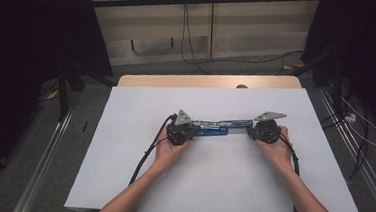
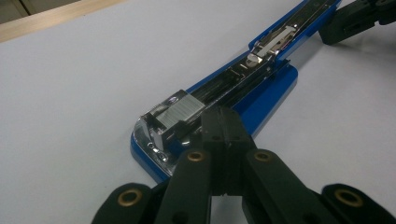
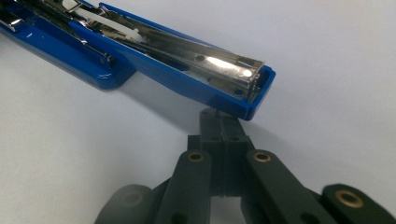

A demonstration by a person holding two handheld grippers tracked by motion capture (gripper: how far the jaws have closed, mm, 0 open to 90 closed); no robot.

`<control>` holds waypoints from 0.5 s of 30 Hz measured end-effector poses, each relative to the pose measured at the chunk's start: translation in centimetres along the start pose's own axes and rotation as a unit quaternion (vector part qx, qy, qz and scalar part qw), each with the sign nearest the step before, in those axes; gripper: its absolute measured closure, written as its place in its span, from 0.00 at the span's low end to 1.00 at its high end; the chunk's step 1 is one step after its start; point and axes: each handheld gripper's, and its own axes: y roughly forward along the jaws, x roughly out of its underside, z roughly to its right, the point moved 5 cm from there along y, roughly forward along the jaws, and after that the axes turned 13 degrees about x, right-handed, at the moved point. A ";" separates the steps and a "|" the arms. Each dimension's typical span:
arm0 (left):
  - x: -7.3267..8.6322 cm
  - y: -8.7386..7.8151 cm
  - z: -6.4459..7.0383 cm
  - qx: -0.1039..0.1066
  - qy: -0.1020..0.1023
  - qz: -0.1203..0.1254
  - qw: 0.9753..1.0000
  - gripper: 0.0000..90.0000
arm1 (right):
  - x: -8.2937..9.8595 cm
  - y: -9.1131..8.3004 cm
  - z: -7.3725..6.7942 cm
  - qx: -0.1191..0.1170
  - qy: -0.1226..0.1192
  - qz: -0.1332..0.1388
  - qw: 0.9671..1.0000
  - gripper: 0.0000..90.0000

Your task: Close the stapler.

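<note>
A blue stapler (image 1: 219, 127) lies swung open in one long line on the white table (image 1: 138, 147), its metal magazine facing up. My left gripper (image 1: 194, 129) is at the stapler's left end. In the left gripper view its jaws (image 2: 223, 119) are shut, tips touching the side of the magazine beside the blue base (image 2: 266, 98). My right gripper (image 1: 250, 130) is at the right end. In the right gripper view it (image 3: 219, 122) is shut, tips tucked just under the end of the blue top arm (image 3: 187, 74). I see nothing between either pair of jaws.
A wooden strip (image 1: 208, 81) borders the table's far edge. Black cables (image 1: 144, 158) trail back from both grippers across the table. Beyond the table are floor cables (image 1: 190, 51), metal rails (image 1: 47, 151) at both sides and dark curtains (image 1: 25, 34).
</note>
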 end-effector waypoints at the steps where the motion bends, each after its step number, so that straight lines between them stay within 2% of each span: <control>1: 0.0 0.0 0.0 0.000 0.000 0.000 1.000 1.00 | 0.0 0.0 0.0 0.000 0.000 0.000 1.000 1.00; 8: 0.0 0.0 -0.1 0.006 -0.008 0.003 1.000 1.00 | -0.1 0.1 -0.1 -0.002 0.003 0.002 1.000 1.00; 15: 0.0 0.0 -0.1 0.004 -0.004 0.001 1.000 1.00 | -0.3 0.1 -0.7 -0.005 -0.003 0.005 1.000 1.00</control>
